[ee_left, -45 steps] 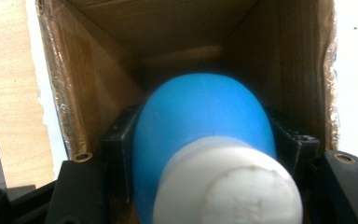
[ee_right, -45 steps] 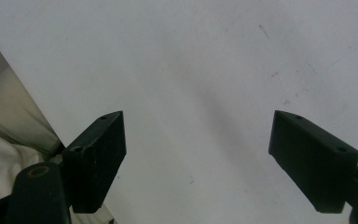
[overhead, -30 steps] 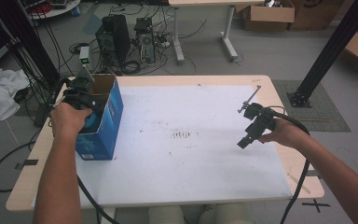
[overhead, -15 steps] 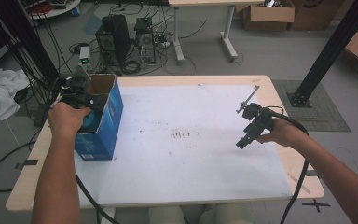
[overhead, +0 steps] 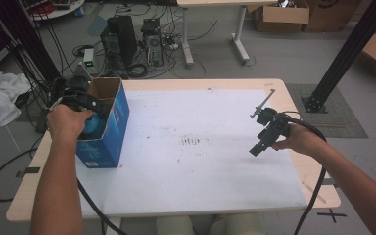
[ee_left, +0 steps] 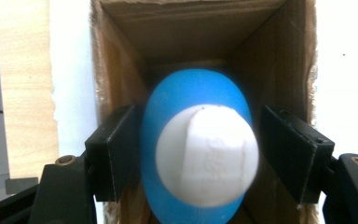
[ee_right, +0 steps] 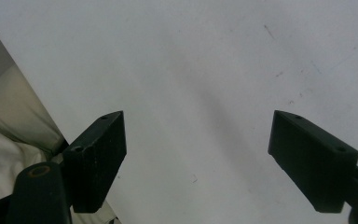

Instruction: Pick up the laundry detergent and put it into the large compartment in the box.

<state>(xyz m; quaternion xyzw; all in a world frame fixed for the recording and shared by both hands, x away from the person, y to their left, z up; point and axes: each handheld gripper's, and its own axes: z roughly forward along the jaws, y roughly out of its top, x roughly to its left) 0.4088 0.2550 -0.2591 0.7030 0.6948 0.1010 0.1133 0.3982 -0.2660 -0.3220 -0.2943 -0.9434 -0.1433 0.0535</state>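
An open-topped blue cardboard box (overhead: 105, 139) stands at the table's left edge. My left gripper (overhead: 84, 102) is held over its opening, pointing down into it. In the left gripper view its jaws (ee_left: 198, 135) sit against both sides of a blue egg-shaped object with a round white cap (ee_left: 200, 158), inside the brown walls of the box (ee_left: 121, 70). A bit of that blue object (overhead: 92, 125) shows under the hand. My right gripper (overhead: 257, 147) hovers over the white tabletop at the right, open (ee_right: 196, 126) with nothing between its fingers.
The white table surface (overhead: 196, 142) has faint marks at its middle. A black post (overhead: 345, 54) stands beyond the right corner. Computer cases (overhead: 120, 36), cables and another desk are on the floor behind. White cloth (overhead: 0, 100) lies at the left.
My left hand and gripper have drifted slightly left over the box. The right gripper has barely moved.
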